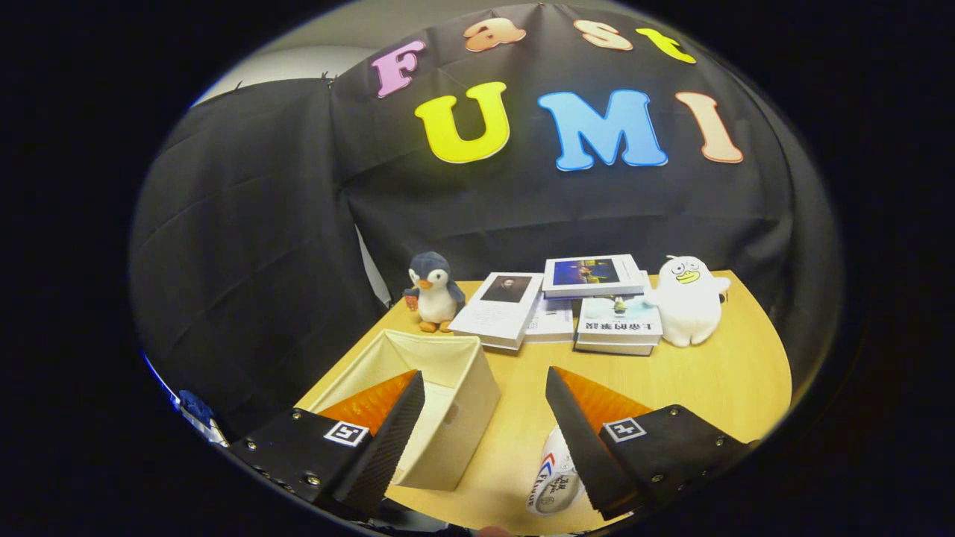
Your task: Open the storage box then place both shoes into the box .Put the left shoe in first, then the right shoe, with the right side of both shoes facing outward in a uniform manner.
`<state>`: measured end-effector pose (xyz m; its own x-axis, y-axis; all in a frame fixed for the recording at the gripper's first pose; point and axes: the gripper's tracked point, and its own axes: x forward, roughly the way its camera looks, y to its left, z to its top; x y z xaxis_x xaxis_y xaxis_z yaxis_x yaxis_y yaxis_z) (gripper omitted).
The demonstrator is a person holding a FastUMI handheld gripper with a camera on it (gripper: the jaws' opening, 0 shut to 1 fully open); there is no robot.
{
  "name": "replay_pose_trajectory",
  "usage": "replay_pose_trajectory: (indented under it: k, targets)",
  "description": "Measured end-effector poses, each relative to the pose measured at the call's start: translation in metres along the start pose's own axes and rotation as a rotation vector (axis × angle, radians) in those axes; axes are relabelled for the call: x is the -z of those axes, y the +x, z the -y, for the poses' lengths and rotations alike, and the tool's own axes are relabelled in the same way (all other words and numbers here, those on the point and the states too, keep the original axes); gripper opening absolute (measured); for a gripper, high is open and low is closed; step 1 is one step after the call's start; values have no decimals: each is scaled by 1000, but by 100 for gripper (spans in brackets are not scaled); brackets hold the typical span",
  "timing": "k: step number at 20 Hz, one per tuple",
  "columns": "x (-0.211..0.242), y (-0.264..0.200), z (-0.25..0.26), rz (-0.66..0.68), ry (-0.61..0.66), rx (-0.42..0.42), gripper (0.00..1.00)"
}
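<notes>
- Wooden table carries everything in your view; its pale top shows bare between the fingers.
- Your gripper hangs above the near part of the table with its fingers spread wide apart and nothing between them; neither finger presses on anything.
- Your storage box is a cream fabric one, standing just ahead of the left finger, which overlaps its near corner in the view. Its top is open and you can see down its inner walls. You cannot tell from here whether the finger touches it.
- One shoe peeks out beside the right finger, low and close: white, with some red and blue marking, lying on the table. Most of it is hidden behind the finger, so you cannot tell which shoe it is or which way it faces.
- Beyond the box, a grey and white penguin toy stands upright near the far left corner of the table.
- Next to it, a spread of books lies flat, some stacked on one another.
- Just beside the books on their right, a white duck toy stands upright, touching or nearly touching the nearest stack.
</notes>
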<state>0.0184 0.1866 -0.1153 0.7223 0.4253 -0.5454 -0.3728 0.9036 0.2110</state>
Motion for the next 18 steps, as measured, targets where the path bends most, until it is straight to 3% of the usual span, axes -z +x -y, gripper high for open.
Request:
replay_pose_trajectory:
  k: [9,18]
  targets:
    - [54,22,68,-111,112,60,99]
    - [108,41,105,-240,257,90,99]
